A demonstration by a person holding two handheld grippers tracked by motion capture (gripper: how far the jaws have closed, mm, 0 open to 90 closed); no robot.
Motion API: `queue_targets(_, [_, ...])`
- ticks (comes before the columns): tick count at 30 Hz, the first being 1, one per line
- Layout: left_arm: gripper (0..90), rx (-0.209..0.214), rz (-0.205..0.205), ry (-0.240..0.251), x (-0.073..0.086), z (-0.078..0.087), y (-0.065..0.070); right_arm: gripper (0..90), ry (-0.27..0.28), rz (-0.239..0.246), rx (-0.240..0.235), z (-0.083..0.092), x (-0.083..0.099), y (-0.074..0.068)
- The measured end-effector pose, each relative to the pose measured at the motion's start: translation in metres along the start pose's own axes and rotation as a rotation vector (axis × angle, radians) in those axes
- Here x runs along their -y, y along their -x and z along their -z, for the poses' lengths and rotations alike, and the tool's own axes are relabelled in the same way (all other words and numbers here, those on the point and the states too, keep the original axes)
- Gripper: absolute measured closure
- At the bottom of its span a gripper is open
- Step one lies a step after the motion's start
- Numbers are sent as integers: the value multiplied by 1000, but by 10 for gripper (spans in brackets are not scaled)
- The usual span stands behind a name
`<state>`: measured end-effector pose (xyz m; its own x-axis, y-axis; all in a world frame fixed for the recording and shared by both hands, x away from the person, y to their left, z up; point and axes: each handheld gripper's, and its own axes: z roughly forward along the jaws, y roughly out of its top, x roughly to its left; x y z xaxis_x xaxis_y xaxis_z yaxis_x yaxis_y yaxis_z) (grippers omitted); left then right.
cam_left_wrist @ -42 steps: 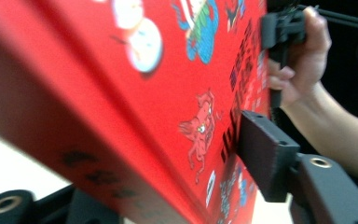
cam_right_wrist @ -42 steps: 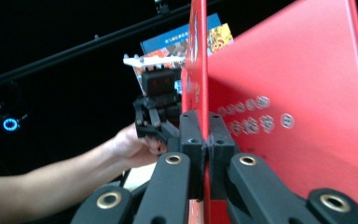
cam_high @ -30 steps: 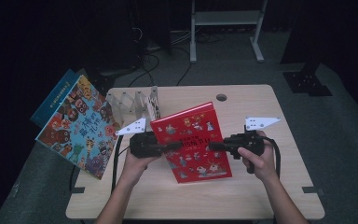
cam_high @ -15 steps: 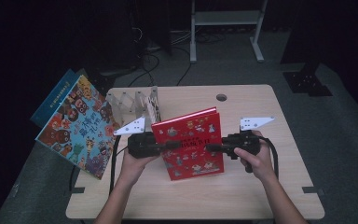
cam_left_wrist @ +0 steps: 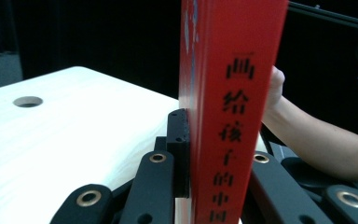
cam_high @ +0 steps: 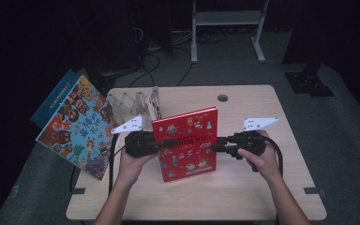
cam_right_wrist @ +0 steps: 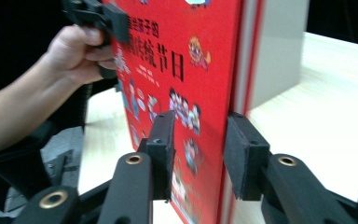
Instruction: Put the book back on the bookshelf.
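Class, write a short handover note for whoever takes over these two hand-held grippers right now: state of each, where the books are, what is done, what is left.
Left hand-held gripper: jaws have just been closing; shut on the red book at its spine edge.
Right hand-held gripper: jaws have just been opening; pads stand off the covers, book edge between them.
Red book: held upright over the table, in front of the clear rack.
Two other books lean at the table's left edge.
Done: book handed to the left.
Left: probably withdraw the right gripper and place the book, perhaps in the rack.
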<state>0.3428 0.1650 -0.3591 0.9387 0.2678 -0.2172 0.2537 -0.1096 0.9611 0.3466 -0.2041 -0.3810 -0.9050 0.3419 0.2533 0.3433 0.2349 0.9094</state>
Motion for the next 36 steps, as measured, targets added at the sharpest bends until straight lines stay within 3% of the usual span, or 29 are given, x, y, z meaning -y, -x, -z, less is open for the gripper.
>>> queue_targets(4, [798,-25,11,18,-4,11,-1,530,14,-25,74,10,7,8])
queue_targets(11, [797,-95,5,25,-9,35,1,341,-70,-50,317,12,32,35])
queue_targets(15, [796,-126,8,32,-12,50,2,301,-126,-82,443,14,45,51])
queue_targets(19, [796,-153,-2,32,-15,64,7,288,-181,-150,534,16,57,65])
queue_targets(23, [796,-181,-2,33,-17,79,10,282,-247,-161,647,17,68,76])
queue_targets(26, [796,-206,-4,36,-18,91,12,283,-285,-176,690,18,74,82])
queue_targets(32, [796,-252,2,62,-20,115,15,272,-340,-196,731,19,84,92])
queue_targets(36, [796,-285,0,87,-22,132,17,250,-327,-205,747,22,89,96])
